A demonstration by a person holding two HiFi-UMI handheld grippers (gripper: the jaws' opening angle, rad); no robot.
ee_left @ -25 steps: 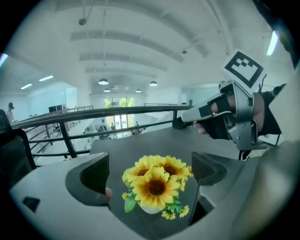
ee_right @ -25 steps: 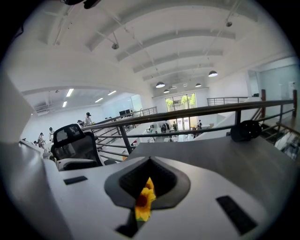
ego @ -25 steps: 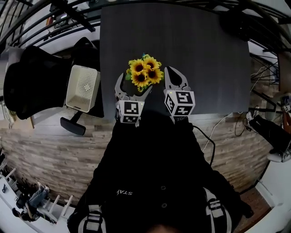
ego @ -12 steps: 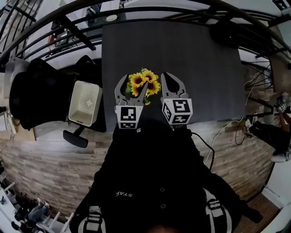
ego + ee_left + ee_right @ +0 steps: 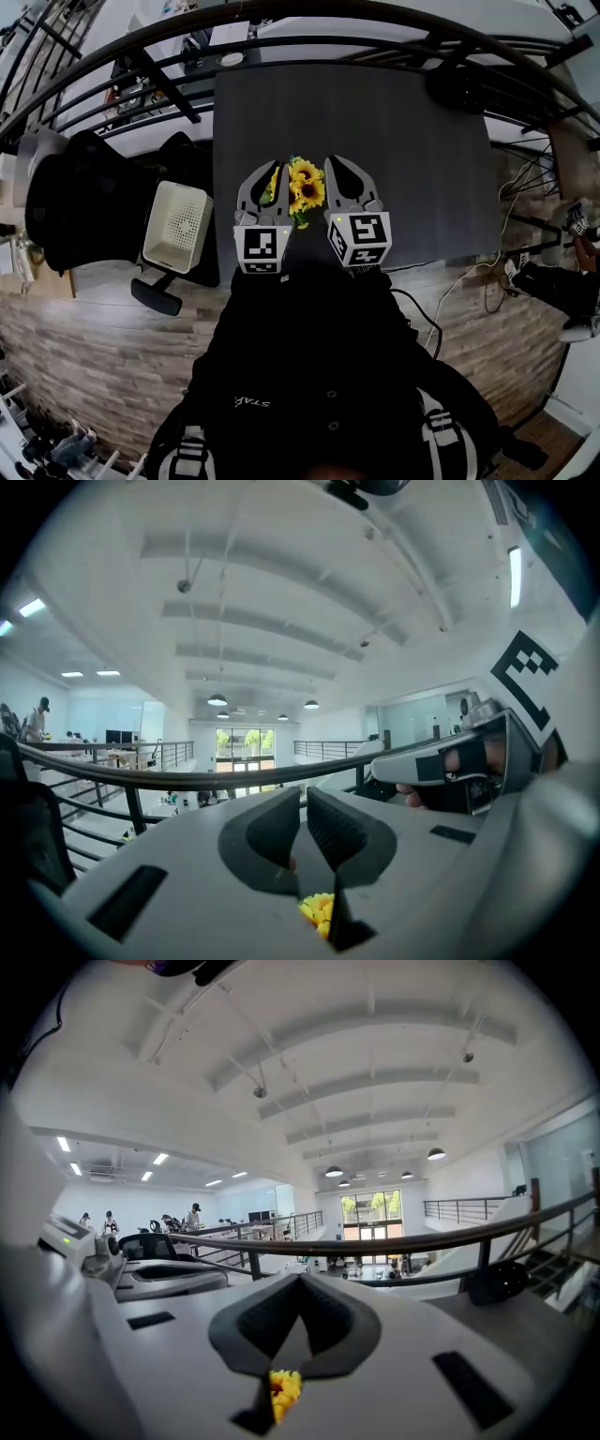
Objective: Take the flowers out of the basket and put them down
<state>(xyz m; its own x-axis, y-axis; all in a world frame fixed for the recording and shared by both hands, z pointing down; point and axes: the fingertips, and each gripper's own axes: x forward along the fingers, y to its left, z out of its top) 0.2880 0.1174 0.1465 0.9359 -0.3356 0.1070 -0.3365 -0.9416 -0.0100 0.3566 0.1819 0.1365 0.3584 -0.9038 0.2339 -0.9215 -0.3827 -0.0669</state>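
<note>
A bunch of yellow sunflowers (image 5: 306, 185) sits over the dark table (image 5: 412, 150), between my two grippers. My left gripper (image 5: 271, 172) is at the bunch's left side. Its jaws are closing to a narrow slit, with yellow petals (image 5: 319, 913) wedged at their base. The right gripper (image 5: 338, 161) is shut at the bunch's right side, and petals (image 5: 284, 1388) show just below its jaws. The white perforated basket (image 5: 175, 225) stands left of the table, apart from the flowers. Both gripper views look up past the railing toward the ceiling.
A black office chair (image 5: 75, 197) stands beside the basket at the left. A dark metal railing (image 5: 141, 70) curves round behind the table. The table's near edge (image 5: 422, 258) runs just in front of my body. Cables lie on the floor to the right (image 5: 487, 272).
My left gripper's jaws, wide open around the lower part of the bunch a second ago, have come together on it. Both grippers stay beside the flowers.
</note>
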